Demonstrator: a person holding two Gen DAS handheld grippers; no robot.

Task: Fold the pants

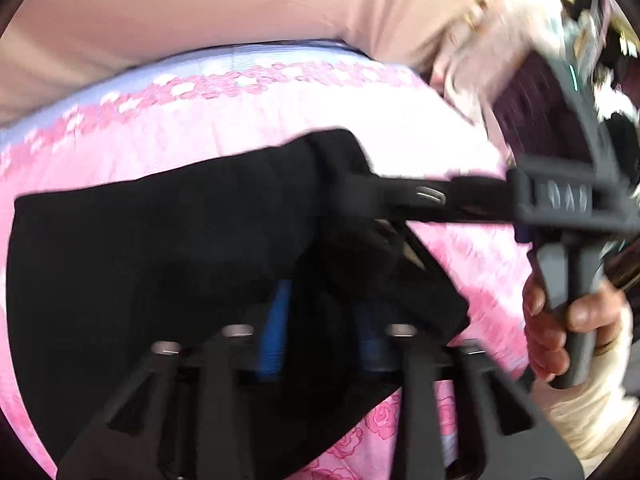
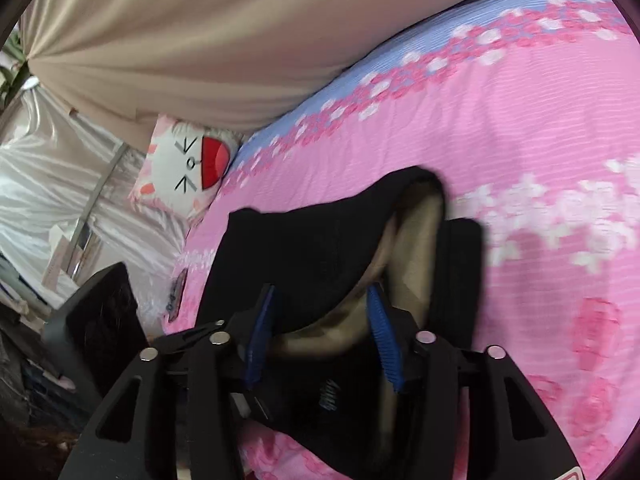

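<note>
1. Pants [image 1: 160, 260], black, lie spread on the pink floral bedsheet [image 1: 240, 120]; I see tan lining [image 2: 416, 240] showing at the turned-over waist.
2. My left gripper [image 1: 328, 344] sits low over the black cloth with its blue pads [image 1: 276, 332] drawn narrow; blur and dark fabric hide whether cloth is pinched.
3. My right gripper [image 2: 320, 328] stands part-open over the waist, the fabric lying between its blue pads [image 2: 384, 336] without being pressed.
4. A hand [image 1: 560, 332] holds that gripper's handle beside the pants.
5. A cat-face pillow [image 2: 188, 168] lies beyond the pants, by the beige curtain [image 2: 200, 40].
</note>
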